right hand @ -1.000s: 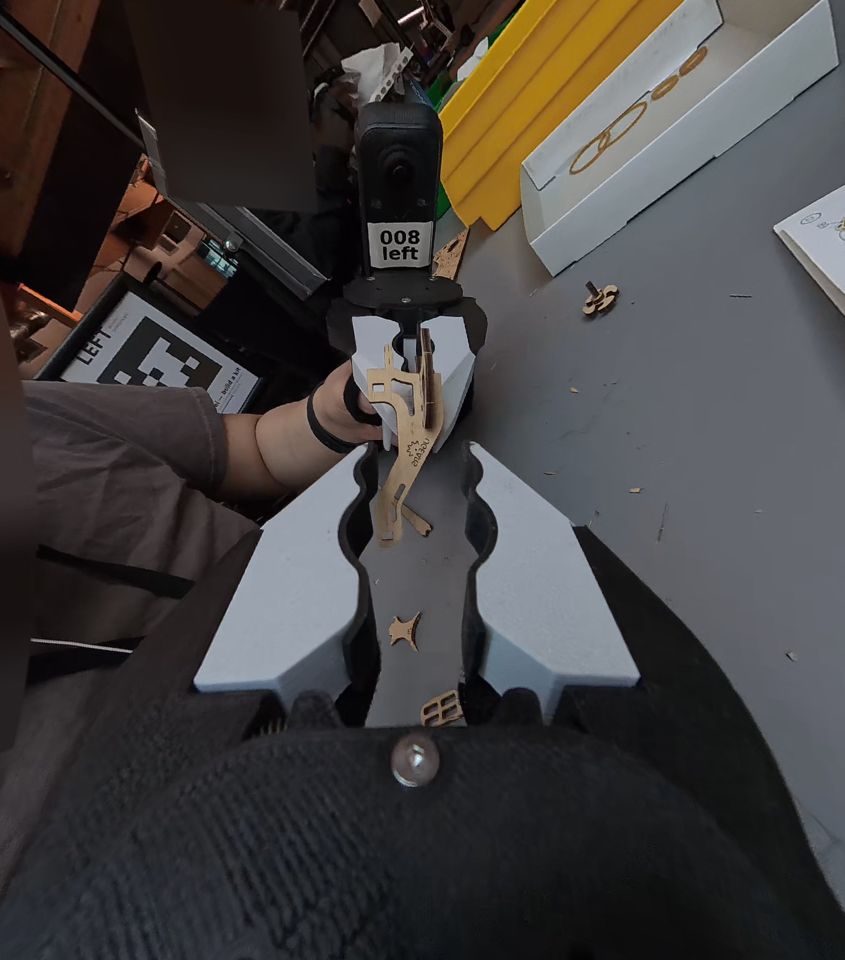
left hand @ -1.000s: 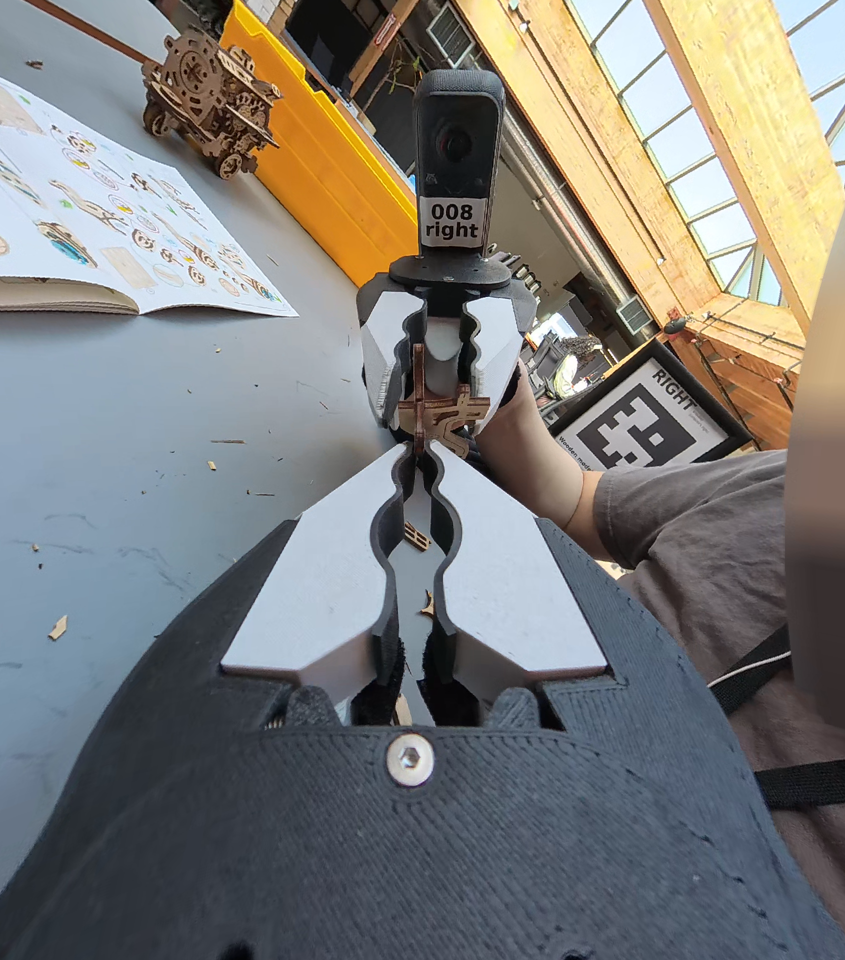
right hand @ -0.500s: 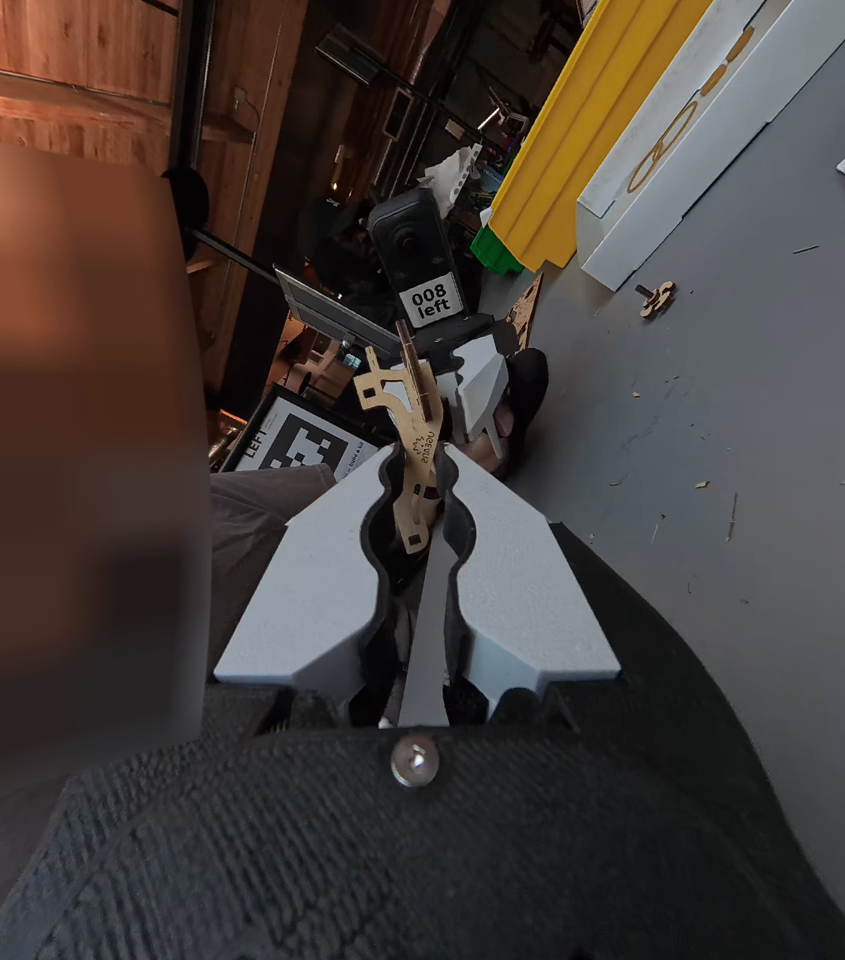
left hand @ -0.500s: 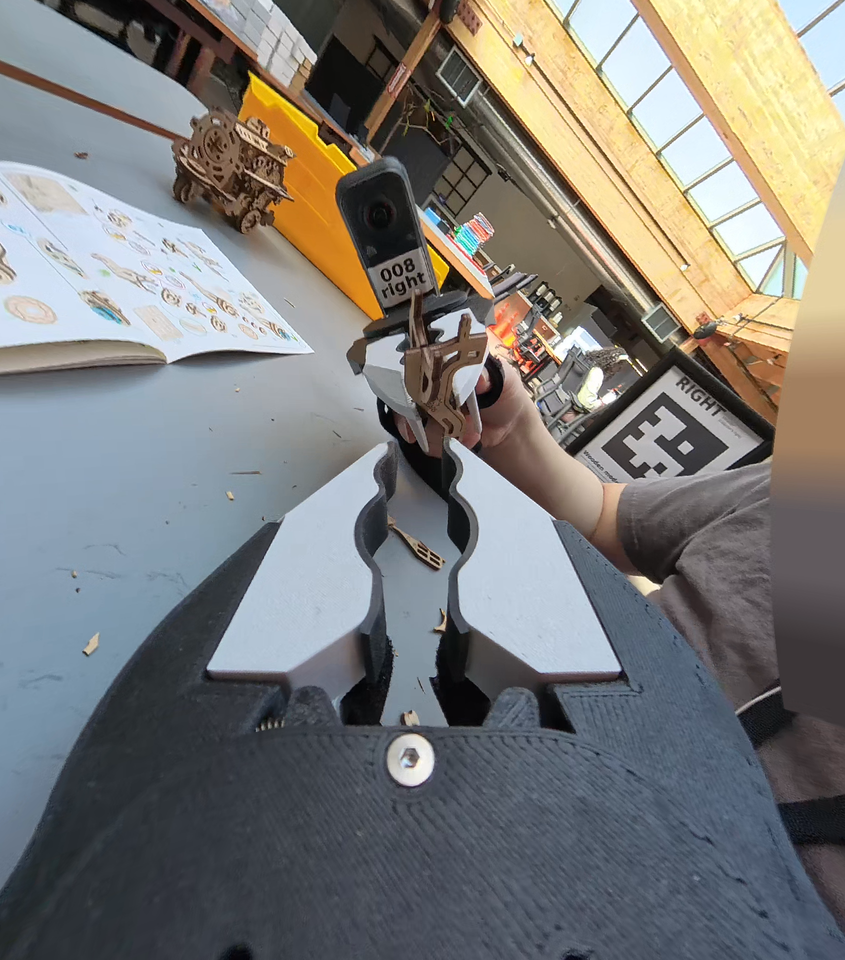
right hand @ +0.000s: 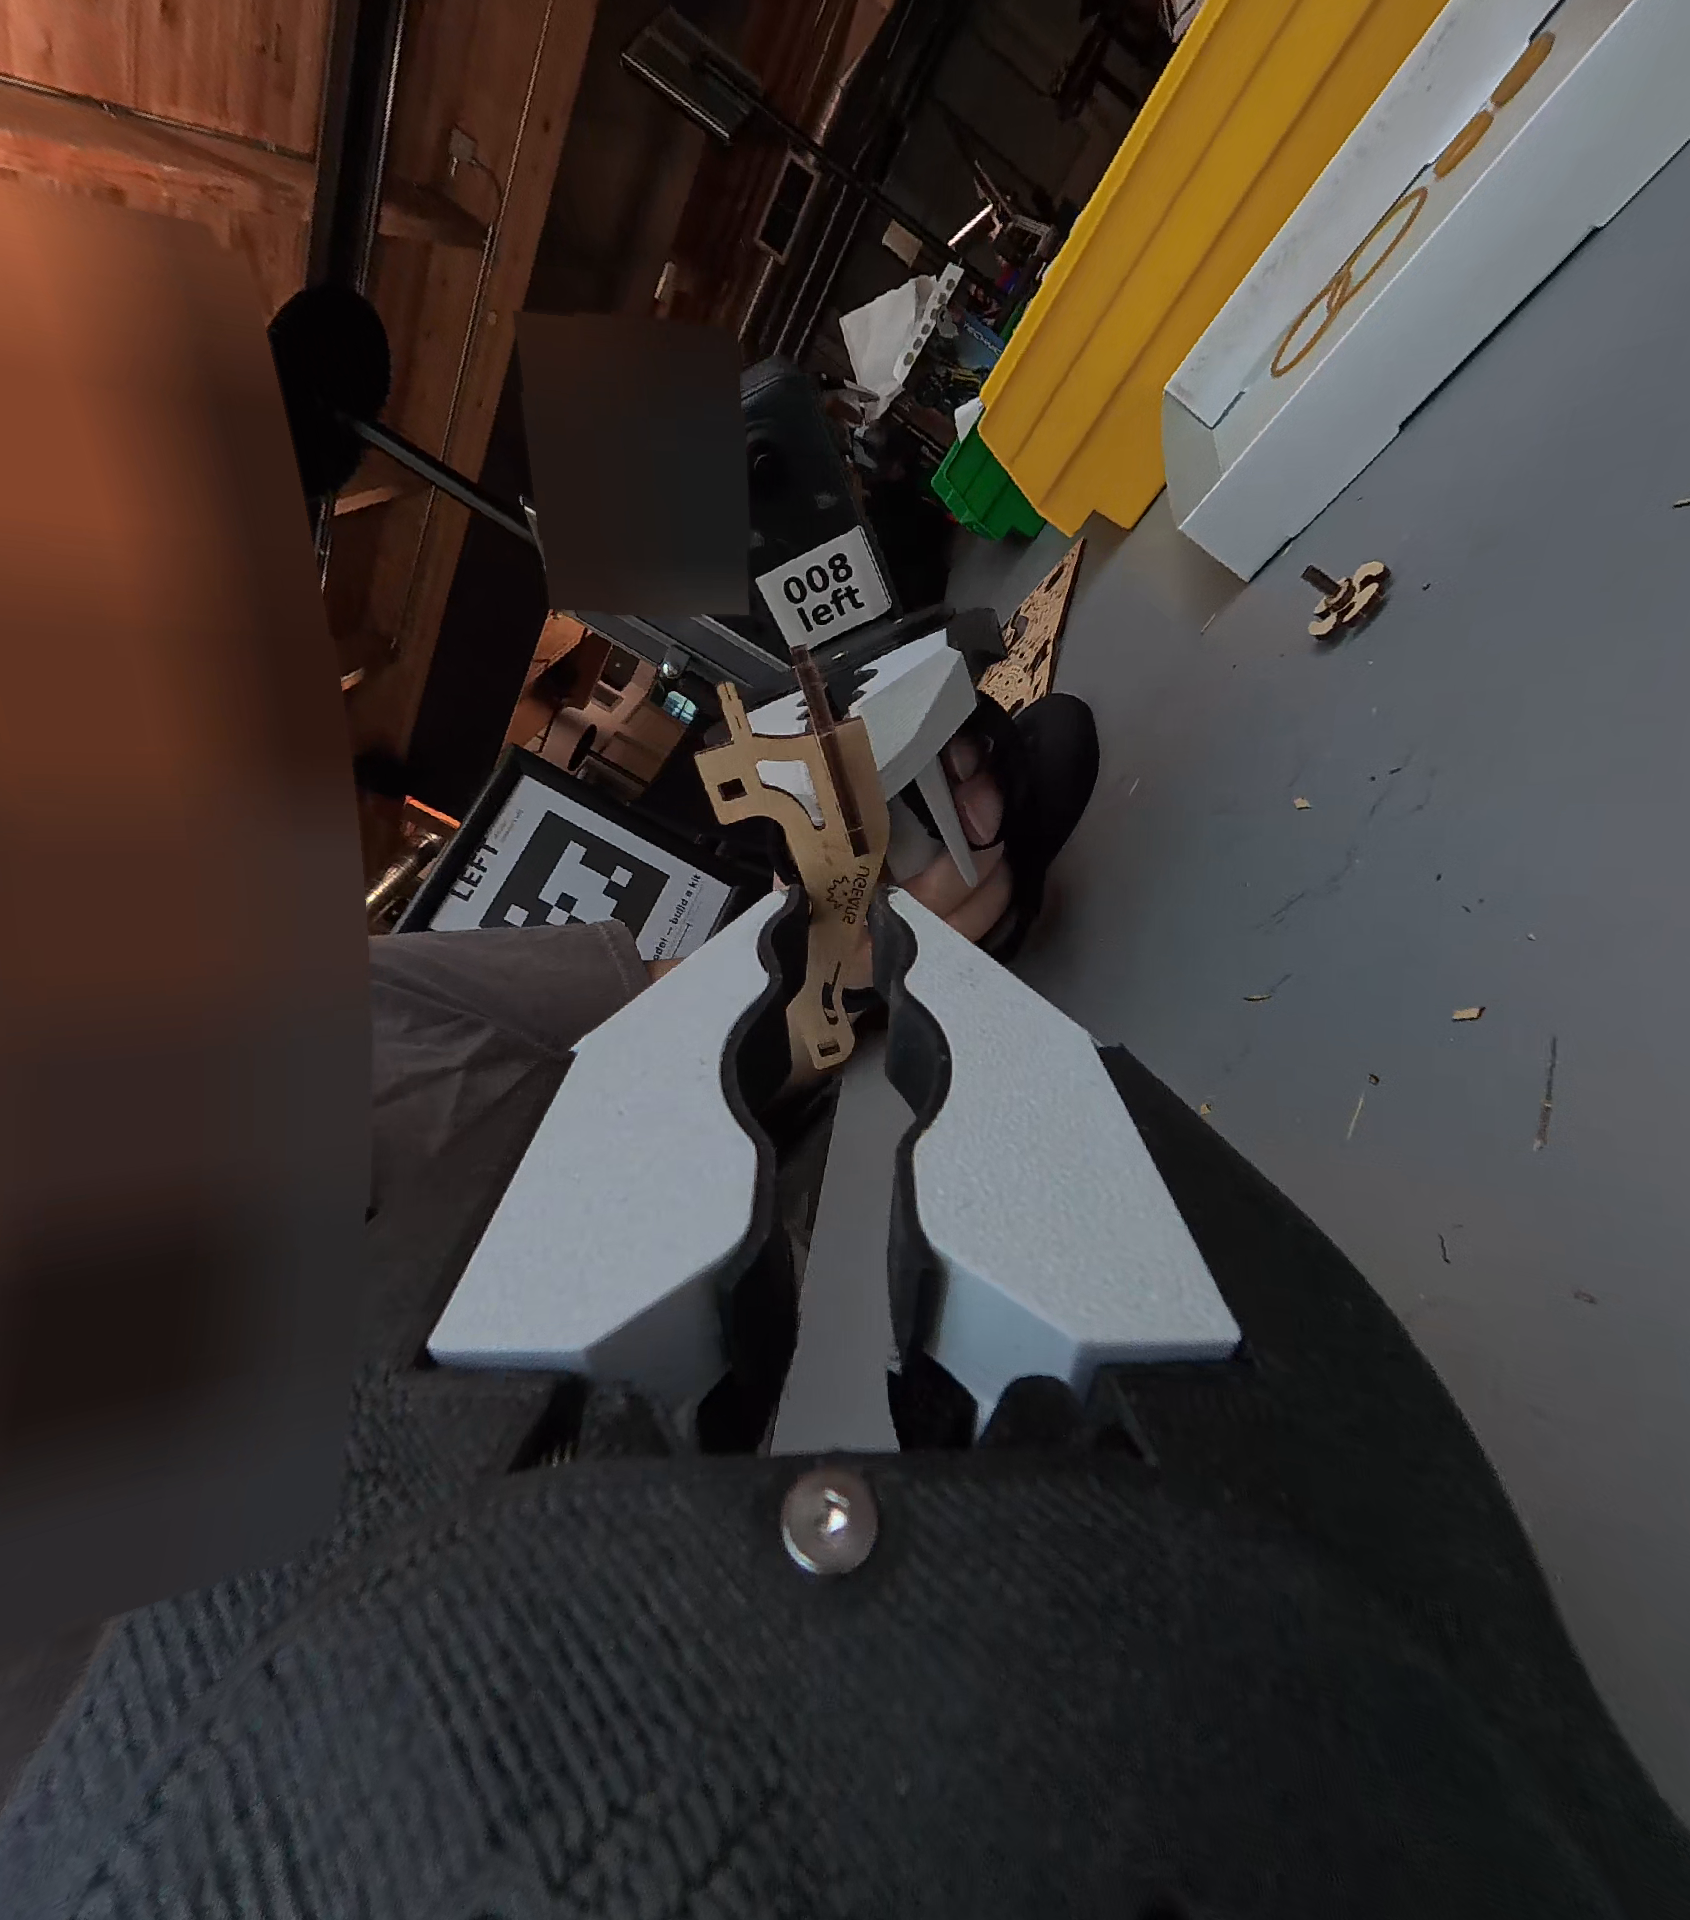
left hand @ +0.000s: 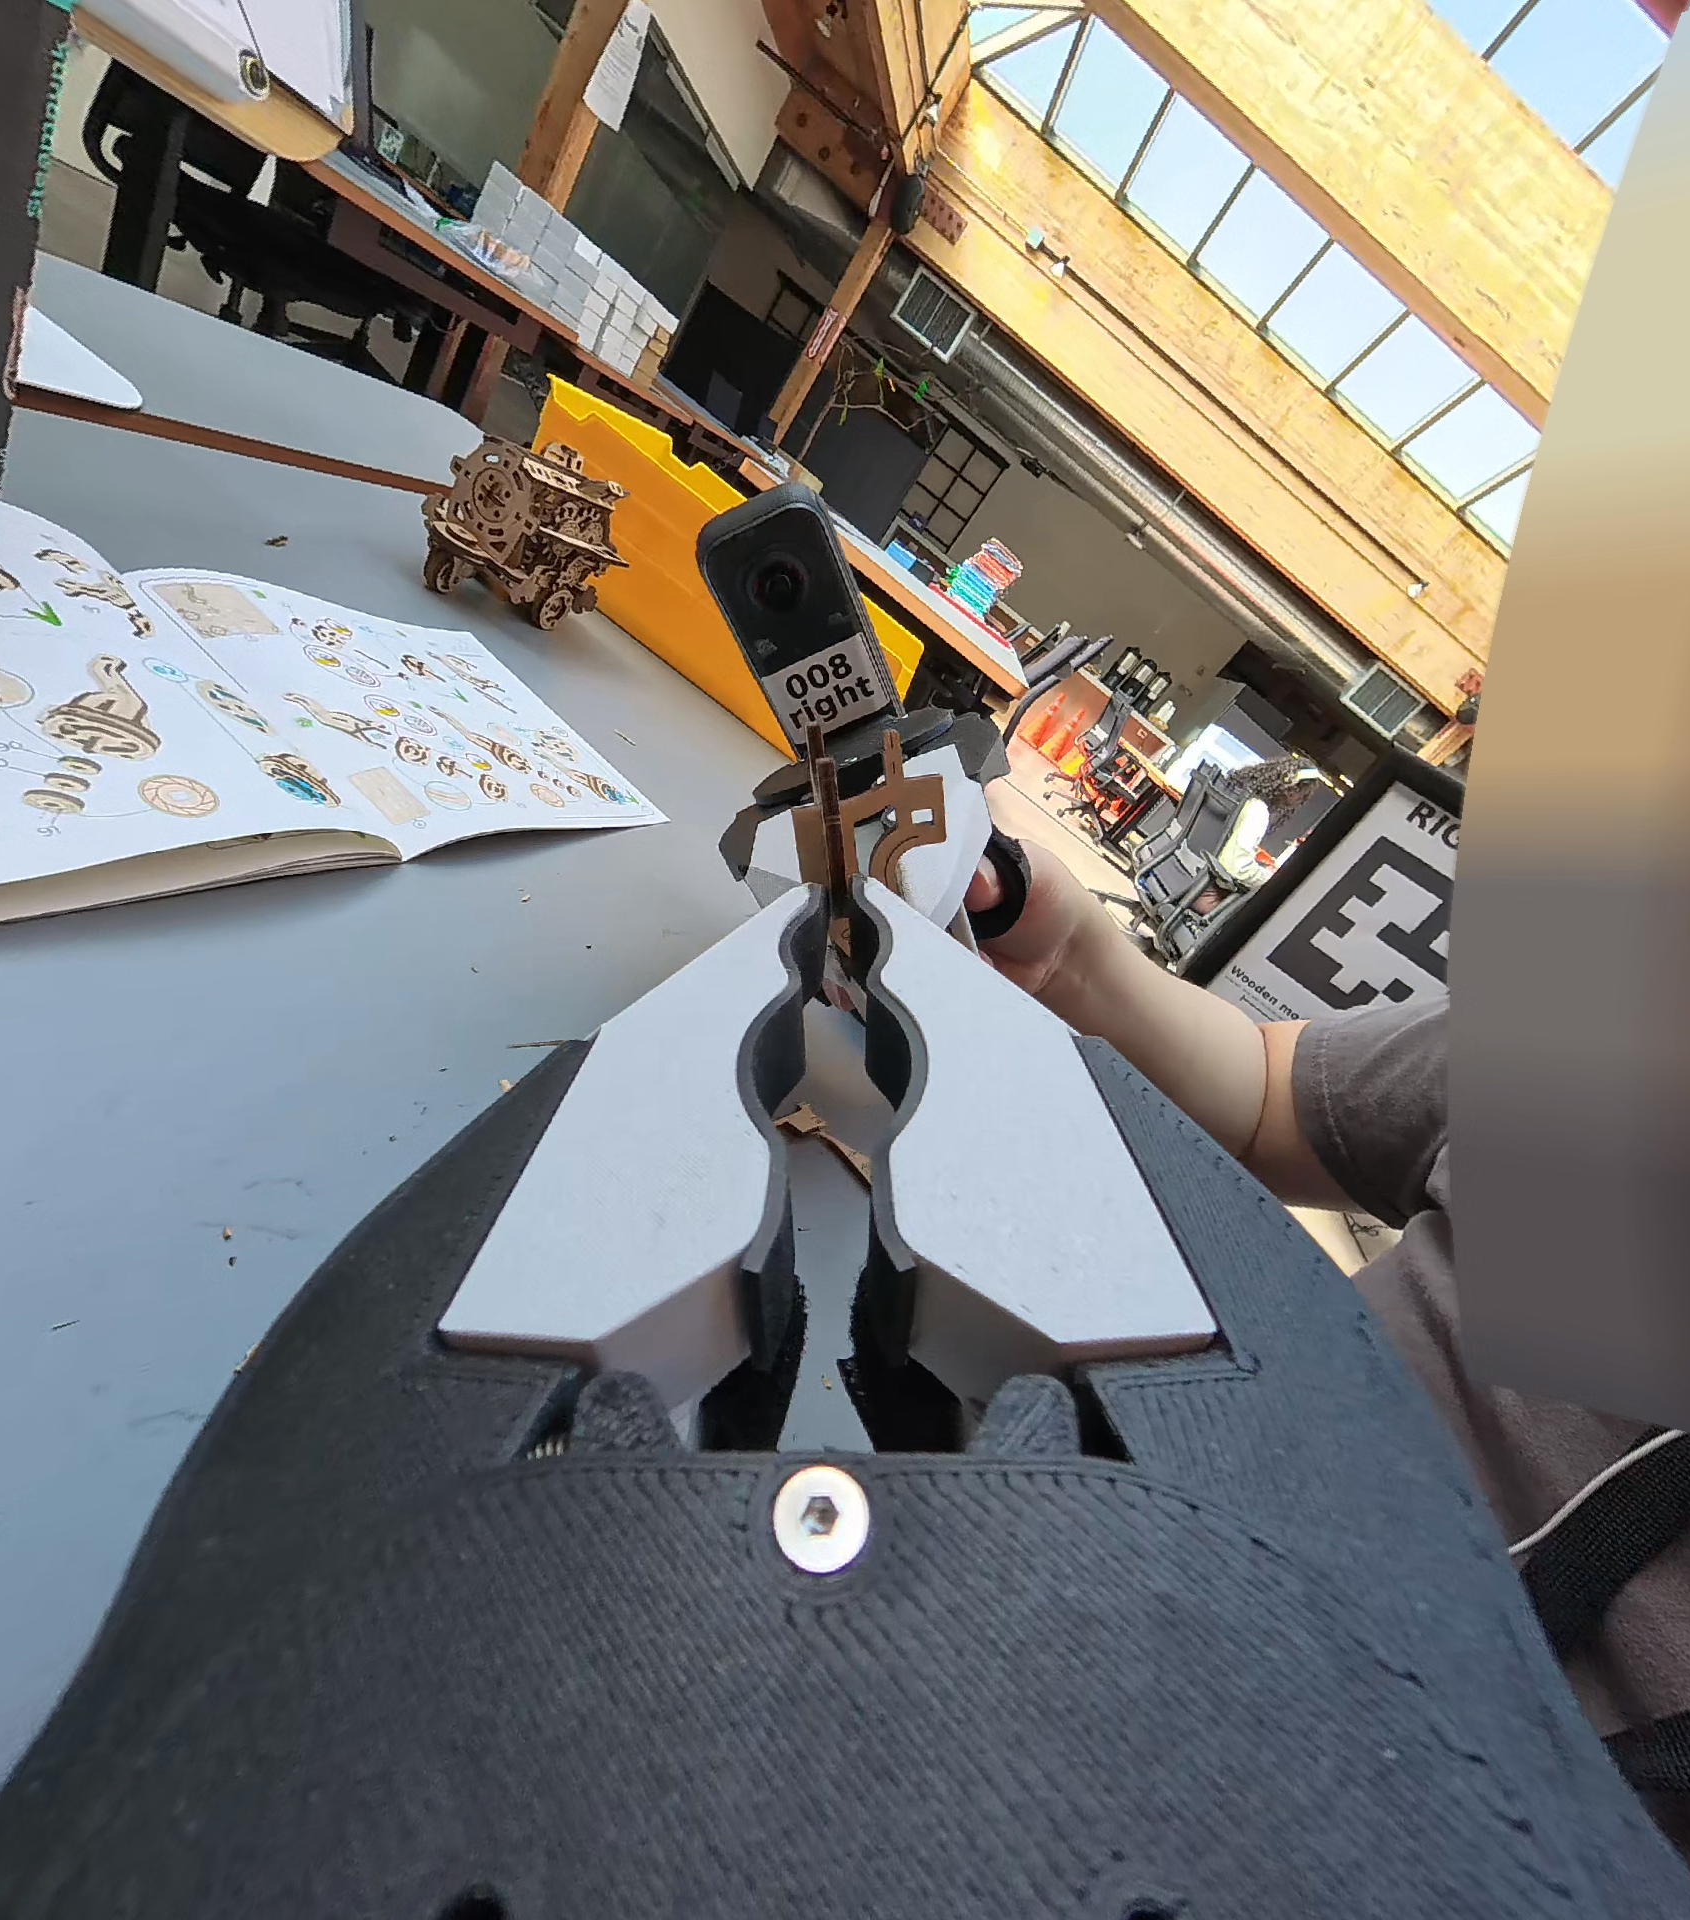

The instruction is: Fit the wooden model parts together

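A small wooden assembly [right hand: 820, 831] is held in the air between my two grippers: a light flat cut-out part with a thin dark strip slotted across it. My right gripper [right hand: 839, 909] is shut on the lower end of the flat part. In the left wrist view the assembly [left hand: 856, 821] stands just past my left gripper [left hand: 836, 904], whose tips are closed on the lower edge of the dark strip. The right gripper [left hand: 851, 831] shows behind it, and the left gripper [right hand: 914, 717] shows behind it in the right wrist view.
On the grey table [left hand: 197, 1091] lie an open instruction booklet [left hand: 197, 727], a finished wooden model [left hand: 519, 540] and a yellow bin [left hand: 675, 582]. The right wrist view shows a white box [right hand: 1288, 447], a small loose wooden part [right hand: 1345, 603] and wood chips. Loose pieces [left hand: 820, 1132] lie under my left gripper.
A second ago my left gripper held the assembly and the right was open. The right closed on it while the left opened. Now the left has closed on it again, and both tilted upward.
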Demonstrator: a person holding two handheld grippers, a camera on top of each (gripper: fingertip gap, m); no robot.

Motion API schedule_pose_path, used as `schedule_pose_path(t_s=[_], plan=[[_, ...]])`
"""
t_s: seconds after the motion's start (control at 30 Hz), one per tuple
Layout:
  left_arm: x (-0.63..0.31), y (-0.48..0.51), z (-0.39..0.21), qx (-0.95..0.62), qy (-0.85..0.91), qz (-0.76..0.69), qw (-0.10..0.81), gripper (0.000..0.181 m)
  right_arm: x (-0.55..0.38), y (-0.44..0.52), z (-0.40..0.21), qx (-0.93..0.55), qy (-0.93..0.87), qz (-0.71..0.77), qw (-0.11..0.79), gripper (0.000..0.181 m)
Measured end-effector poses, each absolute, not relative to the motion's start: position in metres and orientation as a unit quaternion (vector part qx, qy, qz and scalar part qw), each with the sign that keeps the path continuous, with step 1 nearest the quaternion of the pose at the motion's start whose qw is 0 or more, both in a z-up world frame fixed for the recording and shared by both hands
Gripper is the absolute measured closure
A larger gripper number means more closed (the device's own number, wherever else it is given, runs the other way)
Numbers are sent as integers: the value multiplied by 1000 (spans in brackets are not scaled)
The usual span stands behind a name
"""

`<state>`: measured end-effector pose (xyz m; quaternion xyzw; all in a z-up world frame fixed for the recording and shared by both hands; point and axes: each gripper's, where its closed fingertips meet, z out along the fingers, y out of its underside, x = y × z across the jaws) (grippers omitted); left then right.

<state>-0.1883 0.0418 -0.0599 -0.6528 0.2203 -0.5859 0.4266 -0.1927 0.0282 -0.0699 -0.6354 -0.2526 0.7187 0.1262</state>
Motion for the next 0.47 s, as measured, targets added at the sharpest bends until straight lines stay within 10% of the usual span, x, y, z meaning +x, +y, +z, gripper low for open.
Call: schedule_pose_path(t_s=[0.47], plan=[[-188,36,-64,-651,208,-628,373,181,-185,34,-65,-635,-327,666,213,172]])
